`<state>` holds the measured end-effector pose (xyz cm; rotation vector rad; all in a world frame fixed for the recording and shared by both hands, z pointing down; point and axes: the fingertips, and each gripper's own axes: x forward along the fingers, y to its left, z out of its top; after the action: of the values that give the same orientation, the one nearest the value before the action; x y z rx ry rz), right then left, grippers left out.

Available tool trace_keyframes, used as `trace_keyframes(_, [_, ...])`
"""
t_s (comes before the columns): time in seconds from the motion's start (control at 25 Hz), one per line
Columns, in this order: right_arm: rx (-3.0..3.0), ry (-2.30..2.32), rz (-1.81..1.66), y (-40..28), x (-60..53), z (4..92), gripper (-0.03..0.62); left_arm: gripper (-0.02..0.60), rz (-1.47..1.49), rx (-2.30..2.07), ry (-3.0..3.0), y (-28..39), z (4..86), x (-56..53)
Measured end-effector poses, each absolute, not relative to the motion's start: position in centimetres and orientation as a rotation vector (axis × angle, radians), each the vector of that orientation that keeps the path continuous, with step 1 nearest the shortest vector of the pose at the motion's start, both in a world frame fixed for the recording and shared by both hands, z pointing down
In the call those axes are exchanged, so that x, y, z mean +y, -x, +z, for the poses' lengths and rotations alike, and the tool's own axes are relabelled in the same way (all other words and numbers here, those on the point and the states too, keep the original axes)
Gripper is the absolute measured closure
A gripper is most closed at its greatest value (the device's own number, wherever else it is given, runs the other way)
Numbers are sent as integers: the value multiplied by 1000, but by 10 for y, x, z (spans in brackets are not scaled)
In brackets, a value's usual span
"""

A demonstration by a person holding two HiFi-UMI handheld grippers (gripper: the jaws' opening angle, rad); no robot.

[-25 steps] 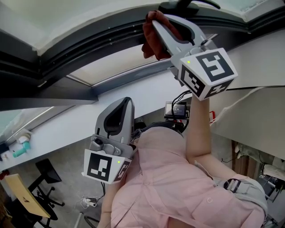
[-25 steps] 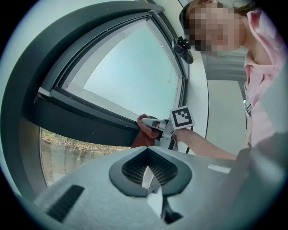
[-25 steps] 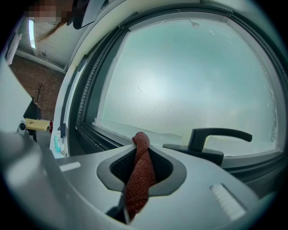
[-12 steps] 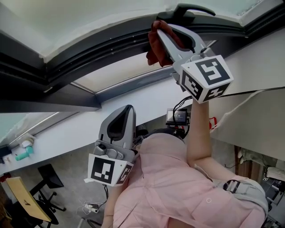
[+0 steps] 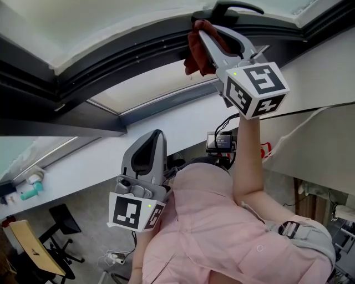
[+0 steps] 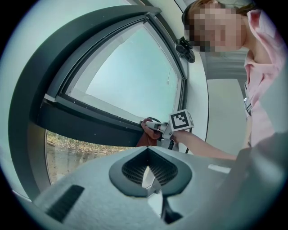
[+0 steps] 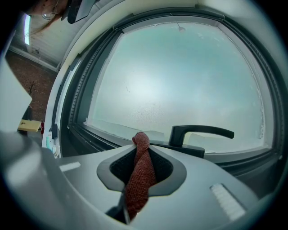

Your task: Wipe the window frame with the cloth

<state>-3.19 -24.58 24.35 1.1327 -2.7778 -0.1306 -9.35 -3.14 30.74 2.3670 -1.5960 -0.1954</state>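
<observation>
My right gripper (image 5: pixel 204 34) is raised to the dark grey window frame (image 5: pixel 138 52) and is shut on a red-brown cloth (image 5: pixel 198 50). The cloth is pressed on the frame just below the black window handle (image 5: pixel 233 8). In the right gripper view the cloth (image 7: pixel 139 175) runs up between the jaws, with the frame (image 7: pixel 96 139) and handle (image 7: pixel 200 132) beyond it. My left gripper (image 5: pixel 154 138) is held low near the person's chest, shut with nothing in it. Its view shows the cloth (image 6: pixel 146 138) and the right gripper (image 6: pixel 157 129) against the frame (image 6: pixel 90 123).
A white sill and wall (image 5: pixel 183 119) run below the frame. A small black device (image 5: pixel 219 141) sits by the person's pink shirt (image 5: pixel 222 222). At the lower left are a teal bottle (image 5: pixel 28 191), a black chair (image 5: pixel 61 222) and a wooden board (image 5: pixel 28 247).
The right gripper with the cloth has slid a little to the right along the frame, closer to the handle. The left gripper has barely moved.
</observation>
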Motion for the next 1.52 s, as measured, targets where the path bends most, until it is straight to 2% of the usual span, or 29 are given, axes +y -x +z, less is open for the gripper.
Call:
trace_keyframes(1.24, [-2761,-1205,-197,31,-243,242,528,586,-191,-1704,-2280,99,317,-10])
trace_keyframes(1.52, [-2726,-1145,-310,33,-242,240,528,586,-190,-1692,-2284,100,318,-11])
